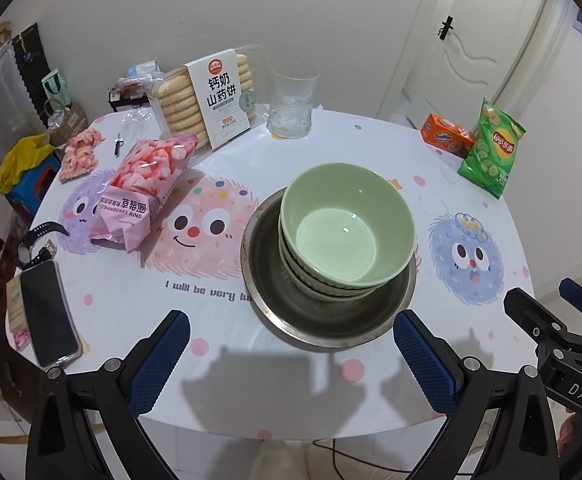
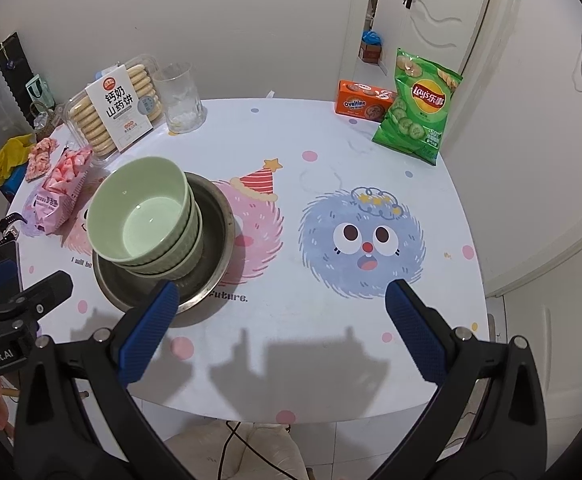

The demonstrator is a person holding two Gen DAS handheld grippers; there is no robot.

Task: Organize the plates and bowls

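Stack of green bowls (image 1: 347, 228) sits nested in the steel basin (image 1: 291, 312) on the tabletop (image 2: 331, 152), set toward the basin's far rim. Left hand-held gripper (image 1: 291, 354): fingers spread wide, holding nothing, over the tabletop's near edge just short of the basin. Right hand-held gripper (image 2: 283, 326): likewise spread and empty, right of the basin over bare tabletop. Chip bag (image 2: 421, 108) stands well right of the basin, near the far edge.

Both grippers are black frames with silver screws and two fingers faced in blue cross-hatched pads. The left gripper (image 1: 291, 354) shows "GenRobot.AI" in white at nine o'clock of the right view; the right gripper (image 2: 279, 314) carries white letters, seemingly "DAS".
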